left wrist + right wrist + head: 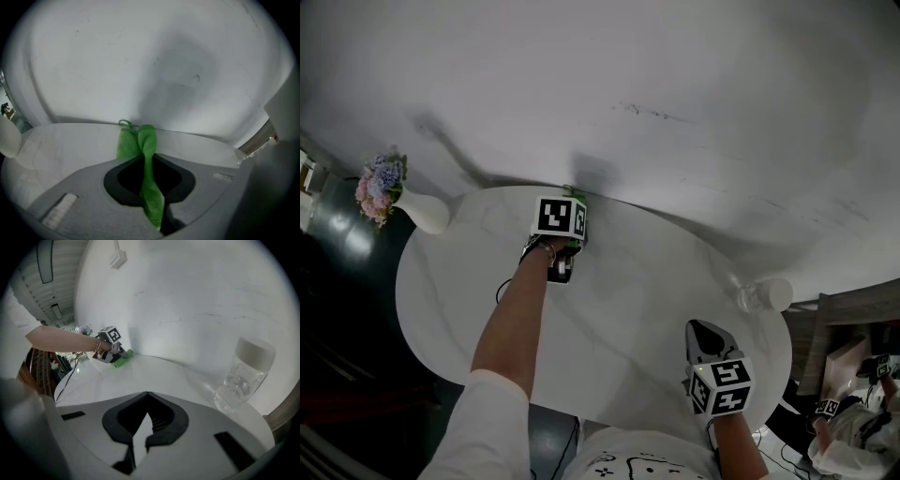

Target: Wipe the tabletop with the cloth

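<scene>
Cloth (126, 144), green, is clamped in my left tongs (146, 159) at the far edge of the white counter (628, 309), against the wall. My right tongs (147, 397) are pressed together near a clear lidded jar (243, 376) that looks empty. A white vase (424, 212) holds flowers (381, 186).

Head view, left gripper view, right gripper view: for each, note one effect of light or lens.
Head view: the vase casts a long shadow up the wall. Left gripper view: a dark shadow lies on the wall above the green cloth. Right gripper view: the wide lens tilts the jar and blackens the corners.
</scene>
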`<state>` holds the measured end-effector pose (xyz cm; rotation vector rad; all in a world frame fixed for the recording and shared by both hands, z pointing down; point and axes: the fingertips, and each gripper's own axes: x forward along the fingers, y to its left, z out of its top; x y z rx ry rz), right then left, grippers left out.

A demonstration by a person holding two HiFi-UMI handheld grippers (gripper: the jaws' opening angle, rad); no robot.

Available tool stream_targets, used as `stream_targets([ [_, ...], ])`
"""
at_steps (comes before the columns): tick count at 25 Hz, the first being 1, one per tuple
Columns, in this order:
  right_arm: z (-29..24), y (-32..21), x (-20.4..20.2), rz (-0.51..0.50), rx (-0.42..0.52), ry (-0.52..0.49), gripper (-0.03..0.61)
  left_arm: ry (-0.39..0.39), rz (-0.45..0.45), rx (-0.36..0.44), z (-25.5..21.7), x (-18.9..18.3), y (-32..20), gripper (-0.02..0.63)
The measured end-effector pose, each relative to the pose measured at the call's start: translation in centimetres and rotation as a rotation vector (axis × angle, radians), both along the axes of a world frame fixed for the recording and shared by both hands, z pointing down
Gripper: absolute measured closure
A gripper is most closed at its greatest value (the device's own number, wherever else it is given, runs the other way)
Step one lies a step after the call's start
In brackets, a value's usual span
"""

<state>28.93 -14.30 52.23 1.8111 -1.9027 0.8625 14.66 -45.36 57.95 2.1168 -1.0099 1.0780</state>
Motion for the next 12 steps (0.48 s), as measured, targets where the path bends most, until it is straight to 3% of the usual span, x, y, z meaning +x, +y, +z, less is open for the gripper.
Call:
stream_targets([
  [12,0.3,1.3,0.1,0.015,0.000,-0.009,0.578,0.058,0.026,-0.028,0.0,3.8,2.6,0.566],
])
